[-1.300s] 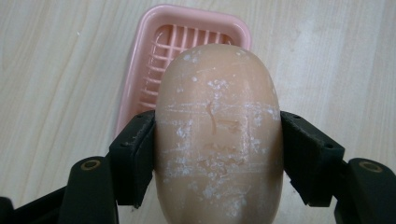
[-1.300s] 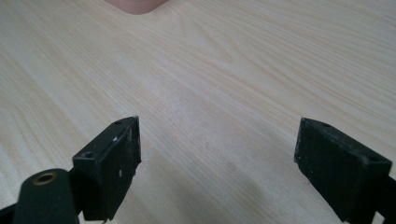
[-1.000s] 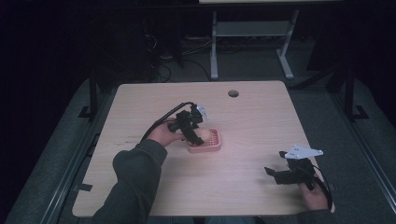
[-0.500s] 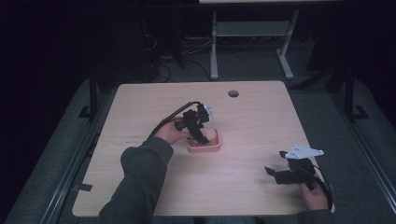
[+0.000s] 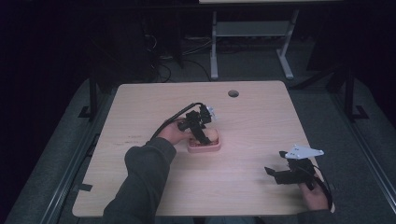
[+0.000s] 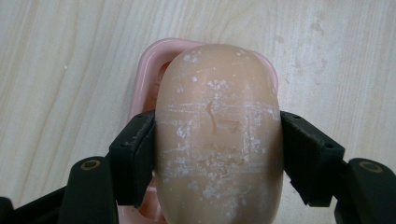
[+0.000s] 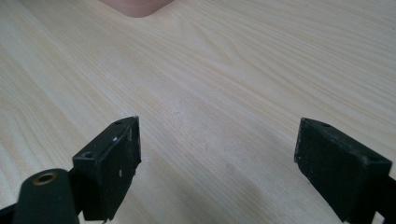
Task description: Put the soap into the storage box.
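Dark surroundings frame a pale wooden table (image 5: 140, 121) in the high view; metal stand legs (image 5: 215, 51) rise at the upper centre of the frame, and a round cable hole (image 5: 233, 93) sits near the table's far edge.

Centre of the high view: the left gripper (image 5: 201, 130), held by the person's left hand (image 5: 173, 134), reaches over a pink soap dish (image 5: 205, 148). A grey sleeve (image 5: 140, 182) runs from the bottom of the frame up to that hand, and a black cable (image 5: 175, 116) arcs from the gripper toward the wrist.

Left gripper view: the two black jaws press against the long sides of a tan bar of soap (image 6: 217, 135), pinching it at about mid-length. The bar's surface carries white scuffs and faint scratch lines. Behind the bar, at the upper centre of the frame, the pink rim of the soap dish shows; whether the bar touches the dish cannot be told.

Lower right of the high view: the right gripper (image 5: 280, 173), held by the right hand (image 5: 314, 196), lies near the table's near edge, well apart from the dish, with its grey three-cornered plate uppermost.

Right gripper view: the jaws stand spread wide over bare wood, and a corner of the pink dish shows at the upper left of the frame.
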